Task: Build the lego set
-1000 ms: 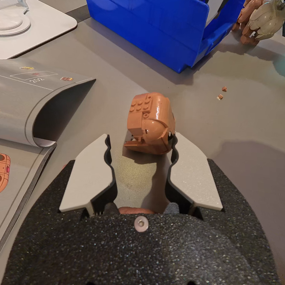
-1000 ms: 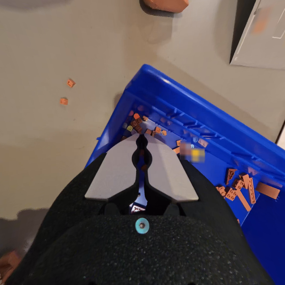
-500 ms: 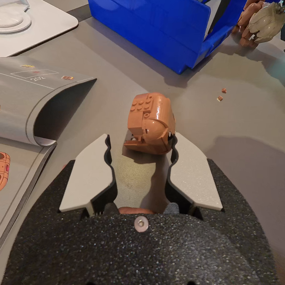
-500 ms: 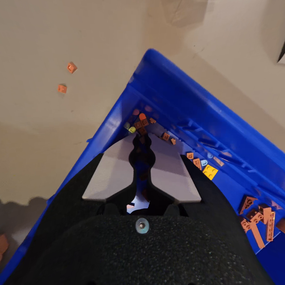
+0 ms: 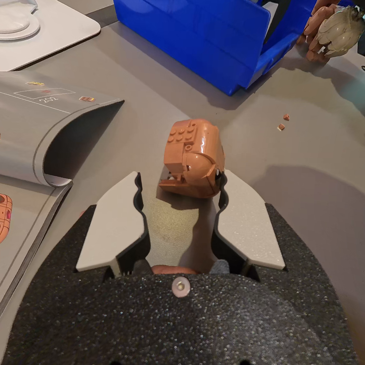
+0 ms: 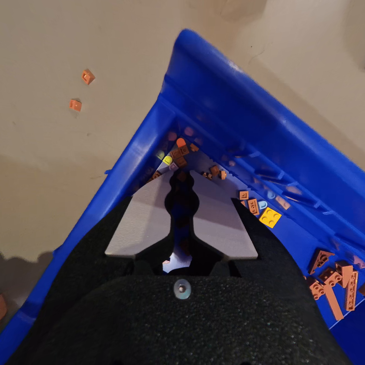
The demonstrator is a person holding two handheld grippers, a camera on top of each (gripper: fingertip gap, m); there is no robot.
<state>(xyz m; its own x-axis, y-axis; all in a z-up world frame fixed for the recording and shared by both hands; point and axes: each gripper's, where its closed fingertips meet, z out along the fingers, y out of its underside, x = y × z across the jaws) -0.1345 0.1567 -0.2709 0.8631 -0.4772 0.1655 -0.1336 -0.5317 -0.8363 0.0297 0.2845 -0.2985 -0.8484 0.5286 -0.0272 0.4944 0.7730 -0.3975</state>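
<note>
Moved: right gripper [image 6: 180,173] deeper into blue bin [image 6: 227,94] corner, fingers nearly clenched, empty.
Left gripper [image 5: 180,176]: released beside brown assembly [image 5: 194,158].
Risk: crowded corner pieces [image 6: 178,154]; wrong brick grabbed.

Printed number on open grey page of instruction booklet [image 5: 49,102], beside small brick pictures; no other legible writing.
</note>
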